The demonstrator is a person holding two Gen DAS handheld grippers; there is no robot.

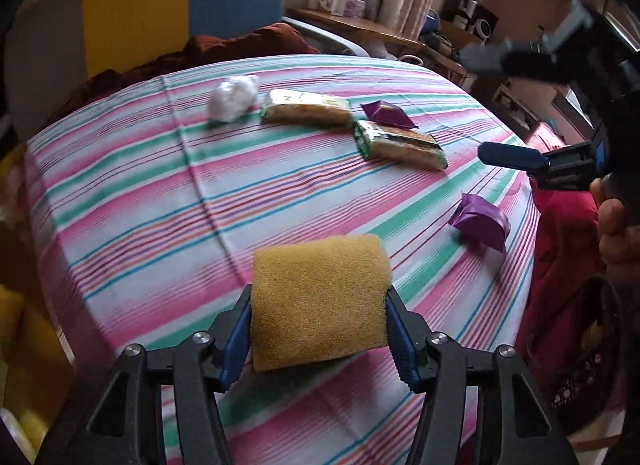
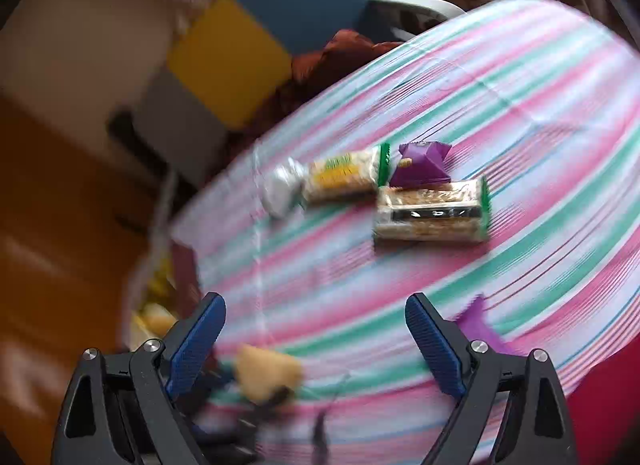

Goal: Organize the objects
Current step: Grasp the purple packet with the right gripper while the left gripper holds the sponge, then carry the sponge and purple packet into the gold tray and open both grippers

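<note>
Holding the yellow sponge (image 1: 320, 301) in my left claw (image 1: 320, 329), I have both blue pads pressed into its sides and its near end clear of the striped cloth (image 1: 140, 185) that covers the surface. I judge this to be the carry step, so the job now is to keep the squeeze even — foam gives, and a loose pinch would let it twist out.

Right of the sponge and a little beyond it lies a purple packet (image 1: 480, 225). My right claw (image 2: 316, 341) hangs over that side with its jaws spread wide and nothing between them. I would keep the two claws from crossing.

Farther beyond the sponge sit two wrapped snack bars (image 1: 400, 145), a second purple packet (image 1: 386, 115) touching them, and a crumpled white wrapper (image 1: 232, 99) — all still loose. I cannot see where the sponge should go; I'd lift it straight and move slowly.
</note>
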